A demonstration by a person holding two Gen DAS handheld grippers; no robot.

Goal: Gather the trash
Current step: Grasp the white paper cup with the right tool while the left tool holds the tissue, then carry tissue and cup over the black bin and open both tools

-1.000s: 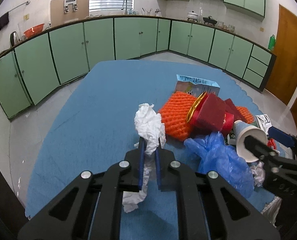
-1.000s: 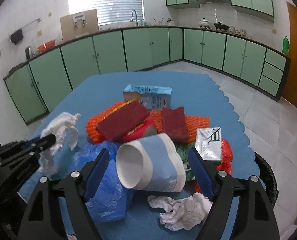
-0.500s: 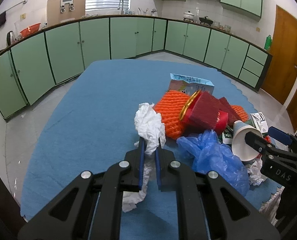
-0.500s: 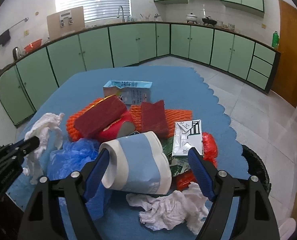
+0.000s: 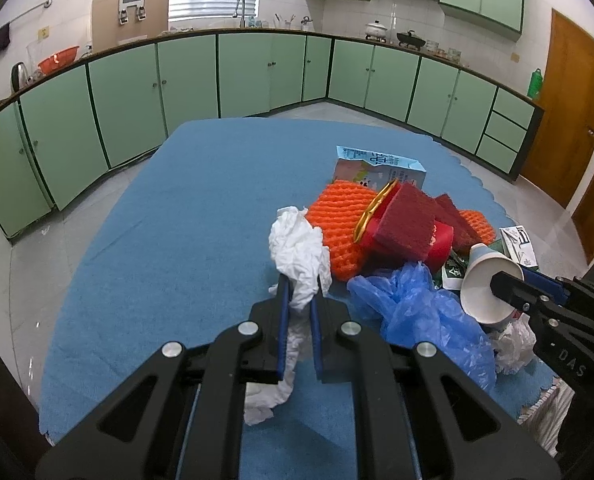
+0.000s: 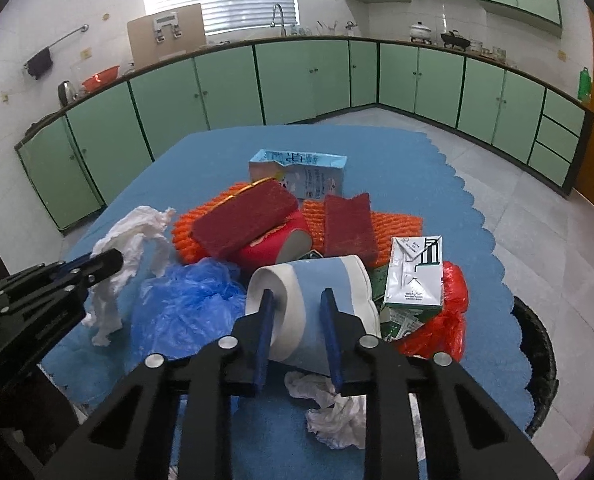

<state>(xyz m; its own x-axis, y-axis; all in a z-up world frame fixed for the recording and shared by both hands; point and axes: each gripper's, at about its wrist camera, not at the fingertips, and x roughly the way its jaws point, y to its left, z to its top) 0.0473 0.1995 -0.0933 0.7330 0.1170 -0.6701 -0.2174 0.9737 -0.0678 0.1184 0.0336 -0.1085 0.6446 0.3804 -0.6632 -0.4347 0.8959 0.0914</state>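
Centrally, a heap of trash is shown on a table covered by a blue cloth (image 5: pixel 185 216). A crumpled white tissue (image 5: pixel 299 248) is clamped between the closed blue fingers of the left gripper (image 5: pixel 298 300); its upper part is bunched above the fingertips and its tail is draped down between the jaws toward the cloth. The right gripper (image 6: pixel 296 300) is closed on a white paper cup with a blue band (image 6: pixel 317 296), which is held on its side, one finger placed inside the open mouth and the other pressed against the outer wall.

Beside the cup, a crumpled blue plastic bag (image 6: pixel 185 304) is seen on the cloth, between the two grippers. Behind it, orange foam netting (image 5: pixel 337 220) is spread under two dark red scouring pads (image 6: pixel 245 216) and a red cup (image 6: pixel 273 246) lying on its side. A light blue carton (image 6: pixel 301 172) is placed at the far edge of the heap. A white-and-green drink carton (image 6: pixel 415 276) is laid over a red plastic bag (image 6: pixel 445 320) to the right of the held cup. A second crumpled tissue (image 6: pixel 337 416) is visible on the cloth below the right gripper. A black bin rim (image 6: pixel 537 360) is seen just past the table's right edge. Green cabinets (image 5: pixel 257 72) are lined along the far walls.
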